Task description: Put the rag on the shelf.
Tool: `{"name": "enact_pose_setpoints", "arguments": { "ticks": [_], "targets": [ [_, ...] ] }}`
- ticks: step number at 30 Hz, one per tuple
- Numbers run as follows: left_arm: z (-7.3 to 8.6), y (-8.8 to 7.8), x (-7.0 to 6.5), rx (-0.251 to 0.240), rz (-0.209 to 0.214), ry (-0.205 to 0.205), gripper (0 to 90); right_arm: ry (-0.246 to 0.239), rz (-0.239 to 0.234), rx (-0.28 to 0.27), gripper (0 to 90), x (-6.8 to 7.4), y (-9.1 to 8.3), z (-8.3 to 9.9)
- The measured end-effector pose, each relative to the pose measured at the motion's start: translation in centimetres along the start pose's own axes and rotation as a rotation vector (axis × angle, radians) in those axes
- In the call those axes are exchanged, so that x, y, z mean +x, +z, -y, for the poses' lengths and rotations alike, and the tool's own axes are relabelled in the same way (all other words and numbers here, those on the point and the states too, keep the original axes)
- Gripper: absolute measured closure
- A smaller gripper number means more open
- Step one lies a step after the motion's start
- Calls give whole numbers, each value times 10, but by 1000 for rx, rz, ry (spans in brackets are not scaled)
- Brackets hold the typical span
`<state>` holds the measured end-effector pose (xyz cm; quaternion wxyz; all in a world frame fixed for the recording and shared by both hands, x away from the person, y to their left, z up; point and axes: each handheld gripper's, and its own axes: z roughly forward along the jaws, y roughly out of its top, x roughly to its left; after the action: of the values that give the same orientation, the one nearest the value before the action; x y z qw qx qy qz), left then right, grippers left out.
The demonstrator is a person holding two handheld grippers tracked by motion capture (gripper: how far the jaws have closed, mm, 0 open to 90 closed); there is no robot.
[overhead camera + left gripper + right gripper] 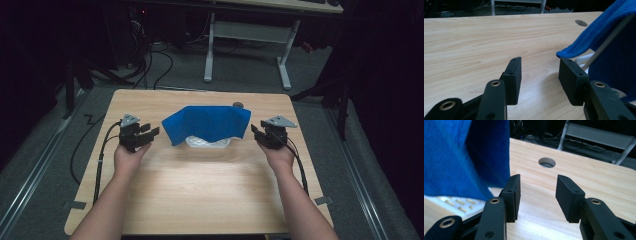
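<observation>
A blue cloth [207,123] is draped over a white rack-like object [208,142] in the middle of the wooden table [200,185]. My left gripper [152,132] is held just left of the cloth, open, with nothing between its jaws. In the left gripper view the cloth's edge [584,45] hangs just beyond the right jaw of the left gripper [540,72]. My right gripper [255,132] is held just right of the cloth, open and empty. In the right gripper view the cloth [461,157] and the white object [459,206] lie left of the right gripper [537,192].
A round cable hole [238,105] sits near the table's far edge, behind the cloth. Beyond the table stands a white desk frame [247,45] with cables on the dark floor. Bare tabletop lies in front of the cloth.
</observation>
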<state>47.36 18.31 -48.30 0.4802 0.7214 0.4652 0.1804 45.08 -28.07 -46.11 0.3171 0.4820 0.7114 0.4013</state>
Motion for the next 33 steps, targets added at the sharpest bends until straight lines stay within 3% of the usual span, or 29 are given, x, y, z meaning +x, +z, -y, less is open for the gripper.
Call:
{"name": "enact_pose_setpoints", "arguments": {
  "ticks": [4, 8, 12, 15, 18, 21, 26, 29, 33],
  "targets": [
    [6, -7, -8, -10, 6, 22, 526, -19, -13, -10, 570, 5, -14, 5],
    [13, -19, -14, -9, 30, 1, 526, -31, -11, -15, 587, 11, -24, 6],
    [25, -31, -24, 8, 14, 27, 513, -52, -20, -14, 599, 22, -39, 12],
    [30, -37, -27, 10, 25, 23, 506, -62, -24, -17, 599, 27, -46, 16],
    [46, -52, -40, 19, 50, 24, 498, -78, -47, -10, 576, 39, -60, 28],
    [54, -58, -49, 31, 70, 32, 492, -75, -60, -10, 559, 46, -65, 36],
    [81, -70, -74, 74, 122, 51, 485, -64, -95, 20, 500, 68, -77, 61],
    [99, -81, -88, 89, 110, 82, 472, -52, -113, 33, 457, 78, -81, 73],
    [103, -90, -94, 104, 108, 115, 459, -43, -118, 33, 441, 89, -88, 89]
  ]
}}
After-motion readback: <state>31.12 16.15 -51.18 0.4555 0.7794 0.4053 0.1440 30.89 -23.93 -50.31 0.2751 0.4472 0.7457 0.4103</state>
